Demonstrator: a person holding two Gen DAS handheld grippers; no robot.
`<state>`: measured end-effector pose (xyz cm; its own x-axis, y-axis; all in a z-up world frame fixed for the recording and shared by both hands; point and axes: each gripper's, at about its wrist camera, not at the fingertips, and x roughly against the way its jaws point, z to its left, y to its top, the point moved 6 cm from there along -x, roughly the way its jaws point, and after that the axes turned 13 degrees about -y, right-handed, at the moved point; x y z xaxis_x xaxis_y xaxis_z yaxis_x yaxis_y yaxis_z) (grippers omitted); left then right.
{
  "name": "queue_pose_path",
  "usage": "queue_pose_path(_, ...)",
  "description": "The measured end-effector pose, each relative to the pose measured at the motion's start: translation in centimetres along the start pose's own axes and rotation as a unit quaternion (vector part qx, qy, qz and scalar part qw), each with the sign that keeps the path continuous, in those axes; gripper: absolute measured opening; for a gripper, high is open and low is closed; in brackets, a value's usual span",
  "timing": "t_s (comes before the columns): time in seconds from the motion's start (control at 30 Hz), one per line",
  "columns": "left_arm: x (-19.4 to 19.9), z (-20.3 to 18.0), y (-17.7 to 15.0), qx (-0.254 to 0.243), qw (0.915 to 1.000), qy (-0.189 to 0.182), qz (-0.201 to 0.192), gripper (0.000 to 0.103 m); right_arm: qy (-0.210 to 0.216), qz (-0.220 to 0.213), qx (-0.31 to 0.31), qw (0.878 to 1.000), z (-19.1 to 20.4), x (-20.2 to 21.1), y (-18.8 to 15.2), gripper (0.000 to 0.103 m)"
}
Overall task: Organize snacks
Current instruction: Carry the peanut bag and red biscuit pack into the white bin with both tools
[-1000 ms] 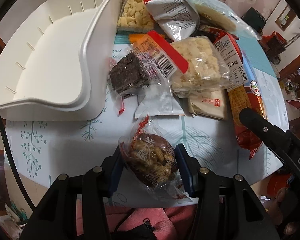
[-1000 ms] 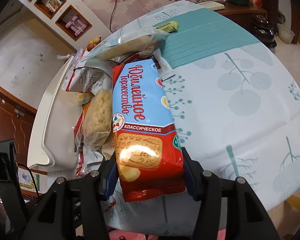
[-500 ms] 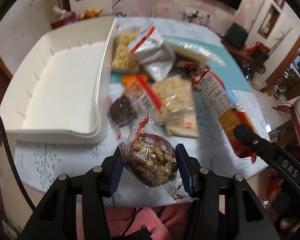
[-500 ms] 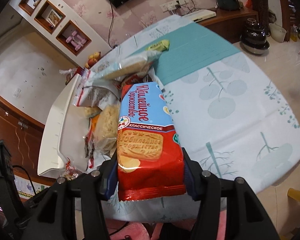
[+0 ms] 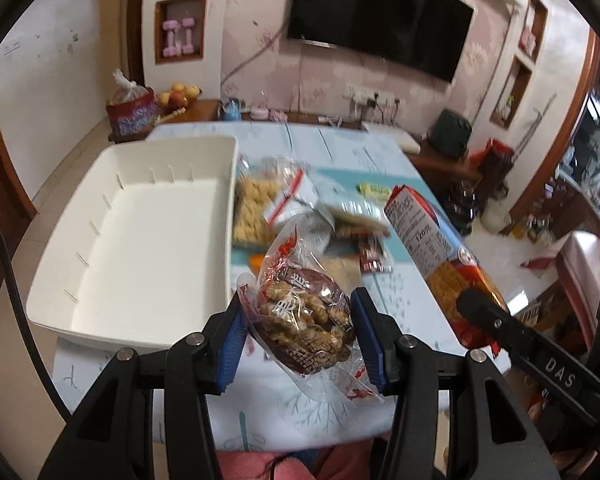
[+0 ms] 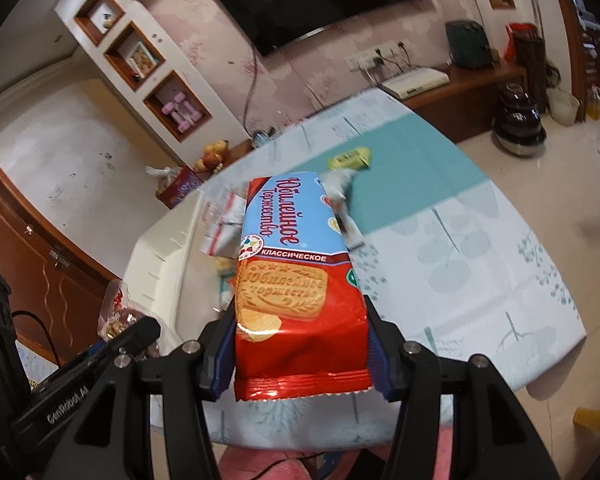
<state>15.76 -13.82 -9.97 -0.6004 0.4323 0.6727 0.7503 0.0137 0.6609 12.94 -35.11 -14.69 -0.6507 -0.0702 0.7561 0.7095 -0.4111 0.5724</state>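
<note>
My left gripper (image 5: 298, 334) is shut on a clear bag of brown nut clusters (image 5: 300, 316), held up above the table's near edge. A long red and blue biscuit pack (image 6: 296, 276) is clamped at its red end in my right gripper (image 6: 298, 354), lifted off the table; in the left wrist view this biscuit pack (image 5: 436, 252) hangs at the right. The white bin (image 5: 140, 240) stands with nothing in it at the left of the table, also seen as the white bin (image 6: 160, 264) left of the pack. Several more snack bags (image 5: 284, 204) lie in a heap beside it.
A small yellow-green packet (image 6: 350, 158) lies on the teal strip of the tablecloth (image 6: 480, 248). A sideboard with fruit (image 5: 178, 96), a red bag (image 5: 132, 114) and a wall TV (image 5: 376, 24) stand behind the table. Pink-clothed knees (image 5: 260, 464) are below the table edge.
Both grippers have risen with their packs and tilted up, so the far wall and TV came into view. The biscuit pack left the table. The heap and bin stayed put.
</note>
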Motion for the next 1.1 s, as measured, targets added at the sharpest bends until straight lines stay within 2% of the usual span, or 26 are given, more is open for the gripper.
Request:
queue_pose_path(0.3, 3.6, 3.8, 1.9, 0.018, 0.9947, 0.019, -0.1, 0.049, 0.019, -0.031, 0.031, 0.999, 4.1, 1.2, 1.4, 0.054)
queue_pose_path(0.47, 4.8, 6.8, 2.2, 0.035, 0.9903, 0.036, -0.13, 0.049, 0.024, -0.039, 0.059, 0.997, 7.1, 1.1, 1.5, 0.054)
queue_pose_path(0.7, 5.7, 11.9, 2.2, 0.075, 0.985, 0.052, -0.147, 0.049, 0.037, -0.029, 0.101, 0.994, 12.0, -0.2, 1.3, 0.054)
queue_pose_path(0.87, 5.1, 15.6, 1.7, 0.113, 0.9831, 0.057, -0.133, 0.049, 0.041, -0.012, 0.139, 0.989, 15.8, -2.0, 0.2, 0.054)
queue_pose_path(1.1, 4.2, 18.7, 1.5, 0.132, 0.982, 0.068, -0.117, 0.05, 0.044, 0.023, 0.177, 0.983, 19.9, -4.9, -1.5, 0.055)
